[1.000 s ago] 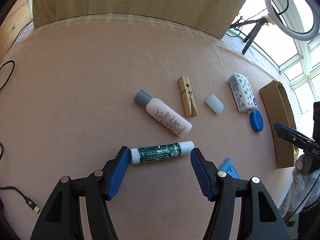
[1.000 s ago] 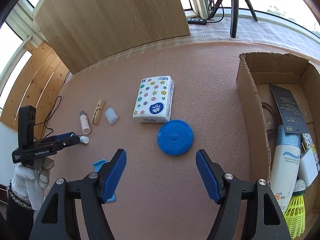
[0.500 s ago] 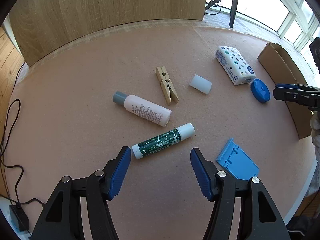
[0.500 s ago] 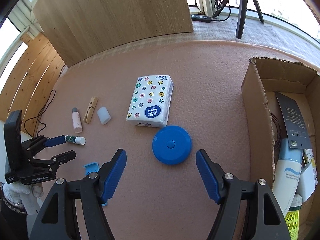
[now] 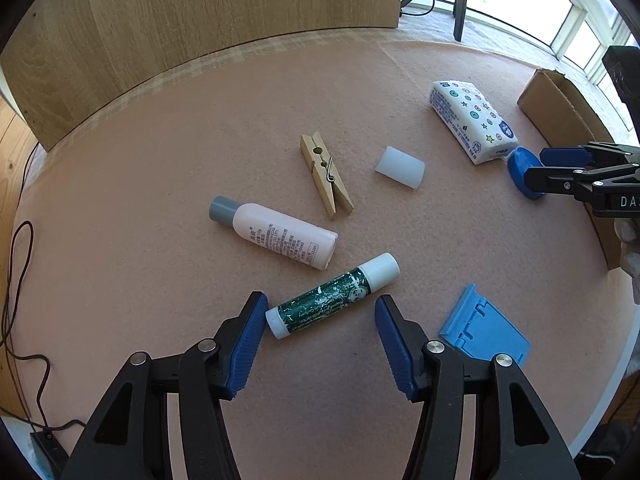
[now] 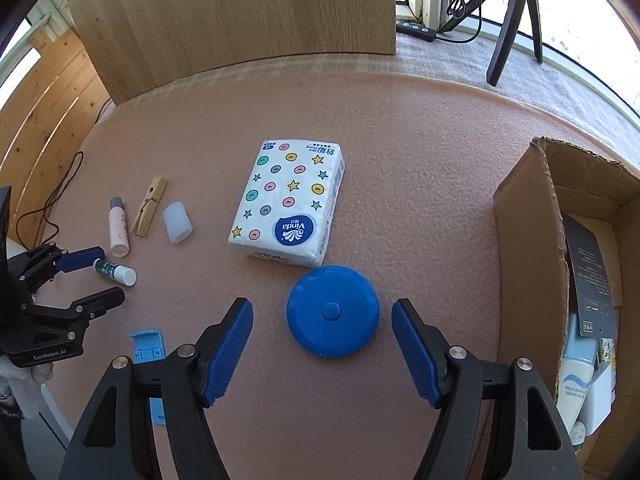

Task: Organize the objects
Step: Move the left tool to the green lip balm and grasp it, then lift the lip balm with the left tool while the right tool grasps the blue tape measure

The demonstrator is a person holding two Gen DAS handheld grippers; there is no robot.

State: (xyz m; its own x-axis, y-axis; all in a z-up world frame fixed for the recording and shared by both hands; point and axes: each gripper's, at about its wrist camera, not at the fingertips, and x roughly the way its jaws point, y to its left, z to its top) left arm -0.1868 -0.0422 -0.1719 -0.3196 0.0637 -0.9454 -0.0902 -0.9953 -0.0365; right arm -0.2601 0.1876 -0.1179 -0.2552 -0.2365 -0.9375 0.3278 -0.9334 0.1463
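My left claw (image 5: 320, 334) is closing around the green tube (image 5: 332, 296) at lower centre, not yet pinching, while my right claw (image 6: 322, 338) gapes astride the blue disc (image 6: 333, 316), both bound for the cardboard box (image 6: 528, 240).

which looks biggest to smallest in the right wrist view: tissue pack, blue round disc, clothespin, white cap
1. tissue pack
2. blue round disc, which lies nearer the camera, so its lead over the rest may be partly nearness
3. clothespin, long but thin
4. white cap, close to the clothespin in area; unsure
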